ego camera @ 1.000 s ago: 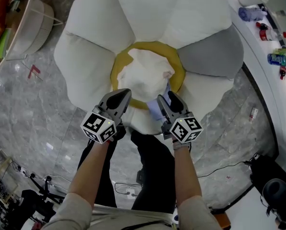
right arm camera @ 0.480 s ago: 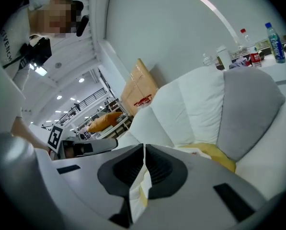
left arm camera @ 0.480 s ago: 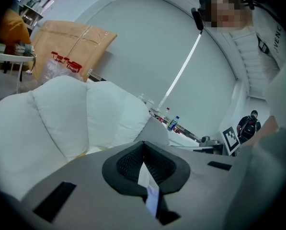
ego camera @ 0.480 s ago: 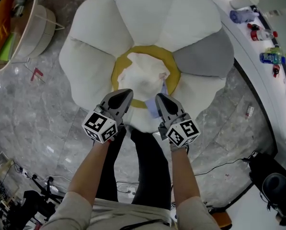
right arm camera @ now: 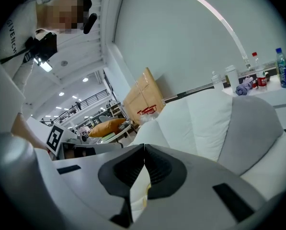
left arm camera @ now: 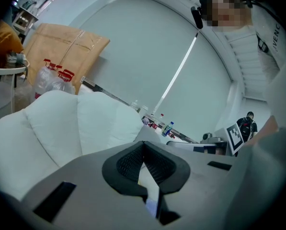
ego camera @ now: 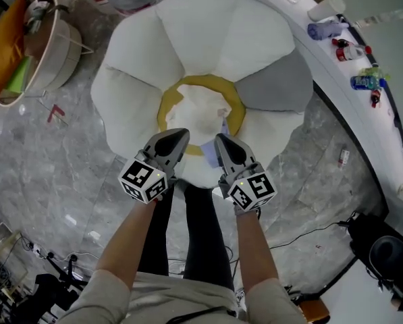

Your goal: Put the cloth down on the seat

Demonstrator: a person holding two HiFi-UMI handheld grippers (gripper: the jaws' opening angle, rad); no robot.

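The seat point(ego camera: 221, 25) is a big flower-shaped cushion with white petals, one grey petal and a yellow ring point(ego camera: 201, 83) at its centre. A white cloth point(ego camera: 201, 110) with a pale blue corner lies bunched inside that ring, free of both grippers. My left gripper point(ego camera: 182, 135) and right gripper point(ego camera: 220, 140) hang side by side over the near petal, just short of the cloth. Both are shut with nothing between the jaws. In the left gripper view the left gripper's point(left arm camera: 143, 143) tips meet, and the right gripper's point(right arm camera: 143, 147) tips meet in the right gripper view.
A round white basket table point(ego camera: 49, 42) with an orange cushion point(ego camera: 2, 39) stands at the upper left. A curved white counter point(ego camera: 350, 66) with bottles point(ego camera: 363, 81) runs along the right. The person's legs point(ego camera: 194, 228) stand at the seat's near edge. Cables point(ego camera: 309, 235) lie on the marble floor.
Both grippers have drawn back from the cloth toward the seat's near edge, and the head view has pulled away. The blue corner no longer touches the right gripper.
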